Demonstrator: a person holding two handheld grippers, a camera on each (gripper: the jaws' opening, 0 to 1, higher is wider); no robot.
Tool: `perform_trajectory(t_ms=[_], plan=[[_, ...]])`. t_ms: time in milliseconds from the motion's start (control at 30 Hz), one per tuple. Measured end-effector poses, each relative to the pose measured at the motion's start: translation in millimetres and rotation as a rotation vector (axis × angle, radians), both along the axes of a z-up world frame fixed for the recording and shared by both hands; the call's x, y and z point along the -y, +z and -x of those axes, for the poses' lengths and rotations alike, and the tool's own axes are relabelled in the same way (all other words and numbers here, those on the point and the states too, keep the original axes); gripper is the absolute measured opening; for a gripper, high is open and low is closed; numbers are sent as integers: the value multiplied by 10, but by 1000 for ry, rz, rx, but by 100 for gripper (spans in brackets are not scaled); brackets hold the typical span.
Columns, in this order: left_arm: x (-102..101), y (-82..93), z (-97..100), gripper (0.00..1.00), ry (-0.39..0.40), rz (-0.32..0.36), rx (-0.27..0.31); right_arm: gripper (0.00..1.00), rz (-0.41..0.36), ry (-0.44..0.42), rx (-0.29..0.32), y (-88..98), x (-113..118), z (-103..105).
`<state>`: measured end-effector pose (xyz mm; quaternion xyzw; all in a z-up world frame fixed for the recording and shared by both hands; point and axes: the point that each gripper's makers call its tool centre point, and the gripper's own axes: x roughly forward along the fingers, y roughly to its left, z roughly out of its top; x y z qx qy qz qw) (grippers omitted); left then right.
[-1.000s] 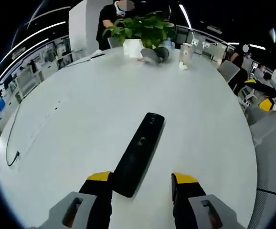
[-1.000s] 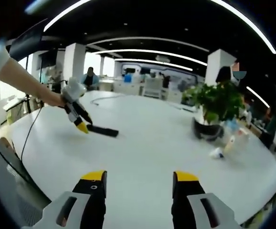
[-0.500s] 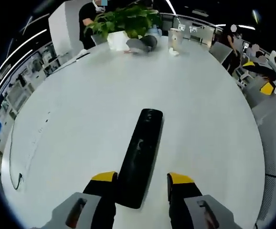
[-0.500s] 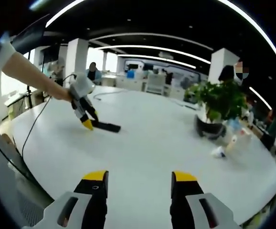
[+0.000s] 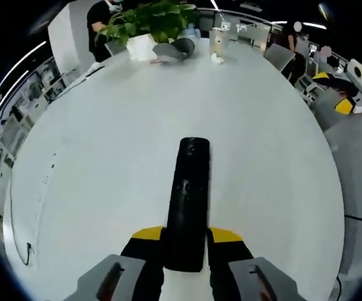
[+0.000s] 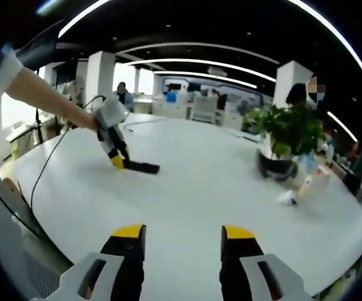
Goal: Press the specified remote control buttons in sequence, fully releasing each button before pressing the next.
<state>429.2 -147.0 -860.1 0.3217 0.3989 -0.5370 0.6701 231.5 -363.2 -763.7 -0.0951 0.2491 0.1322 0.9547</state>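
A round white table (image 5: 106, 163) spreads across the left gripper view, and in the right gripper view the same table (image 6: 206, 188) runs out toward 12 o'clock. On it, at 12 o'clock in the left gripper view, stands a plant (image 5: 149, 19) in a white pot, with a grey object and a cup just beside it; in the right gripper view the plant (image 6: 287, 135) sits at 2 o'clock. The black remote (image 5: 189, 200) lies flat on the table, running from the centre of the left gripper view down to 6 o'clock. A second ago it lay slanted, with only its near end between wide-set jaws; now it points straight along the left gripper (image 5: 187, 235), whose yellow-tipped jaws have drawn in and are clamped against the remote's near end on both sides. In the right gripper view the left gripper (image 6: 114, 147), held on an outstretched arm, is at 10 o'clock, its tips on the end of the remote (image 6: 142, 167), where earlier they stood just off it. The right gripper (image 6: 183, 233) hangs above bare table at 6 o'clock, jaws apart with nothing between them, a little narrower than a second ago.
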Motion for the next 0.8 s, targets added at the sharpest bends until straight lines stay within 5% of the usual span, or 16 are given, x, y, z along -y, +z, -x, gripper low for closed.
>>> perform_trajectory(t_ms=[800], plan=[[-29, -5, 247, 23, -66, -28, -8, 42, -5, 3, 12, 24, -7, -4]])
